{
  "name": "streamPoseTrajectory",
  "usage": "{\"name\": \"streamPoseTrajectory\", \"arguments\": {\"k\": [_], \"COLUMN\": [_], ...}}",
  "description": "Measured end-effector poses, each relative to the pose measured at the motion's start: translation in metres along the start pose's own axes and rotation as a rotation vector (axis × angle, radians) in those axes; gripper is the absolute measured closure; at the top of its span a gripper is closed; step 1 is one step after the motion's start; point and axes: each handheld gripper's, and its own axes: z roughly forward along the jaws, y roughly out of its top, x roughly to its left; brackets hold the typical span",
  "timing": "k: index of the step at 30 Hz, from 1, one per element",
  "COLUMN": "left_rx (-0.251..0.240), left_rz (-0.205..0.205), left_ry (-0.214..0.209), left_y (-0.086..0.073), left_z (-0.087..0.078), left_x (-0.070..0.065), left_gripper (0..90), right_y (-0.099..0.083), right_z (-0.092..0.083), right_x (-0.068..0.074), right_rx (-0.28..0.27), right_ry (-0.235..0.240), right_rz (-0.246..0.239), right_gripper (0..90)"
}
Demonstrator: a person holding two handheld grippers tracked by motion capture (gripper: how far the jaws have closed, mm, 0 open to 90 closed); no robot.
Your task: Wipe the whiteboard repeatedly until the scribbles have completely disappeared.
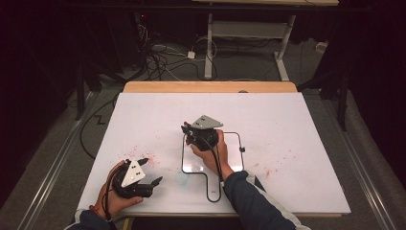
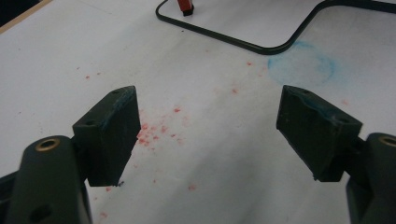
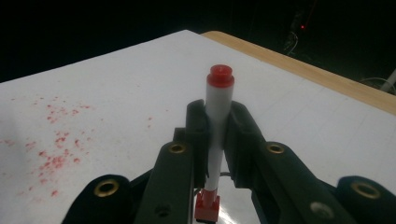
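The high view looks steeply down over the white board (image 1: pixel 287 124); both gripper views skim it close, sharing its red specks (image 2: pixel 154 133).

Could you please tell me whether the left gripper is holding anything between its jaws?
No, the left gripper has its jaws wide apart, with just the stained white board between them.

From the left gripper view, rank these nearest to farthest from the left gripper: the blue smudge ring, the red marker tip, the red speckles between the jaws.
1. Red speckles: on the white surface between the open jaws.
2. Blue smudge ring: ahead, to the right.
3. Red marker tip: at the top edge, inside the black outline.
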Motion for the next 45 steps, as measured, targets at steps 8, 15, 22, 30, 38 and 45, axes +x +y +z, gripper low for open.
{"name": "streamPoseTrajectory", "arguments": {"k": [8,15,22,30,38,45], "left_rx": [0.006,0.011,0.013,0.012,0.015,0.016], "left_rz": [0.005,0.005,0.006,0.007,0.009,0.006], "left_ry": [0.000,-0.002,-0.005,-0.006,-0.005,-0.004], "left_y": [0.001,0.002,0.002,0.002,0.002,0.002], "left_z": [0.001,0.002,0.003,0.003,0.003,0.003], "left_x": [-0.002,-0.002,-0.002,-0.002,-0.003,-0.002], "left_gripper": [20.5,20.5,20.5,20.5,20.5,20.5], "right_y": [-0.004,-0.009,-0.012,-0.011,-0.012,-0.017], "right_z": [-0.016,-0.027,-0.030,-0.029,-0.038,-0.042], "right_x": [-0.029,-0.052,-0.049,-0.025,-0.038,-0.067], "right_rx": [0.037,0.043,0.028,0.024,0.053,0.040], "right_ry": [-0.084,-0.146,-0.123,-0.035,-0.131,-0.200], "right_rz": [0.016,0.035,0.053,0.018,-0.035,0.040], "right_gripper": [81.6,81.6,81.6,81.6,81.6,81.6]}}
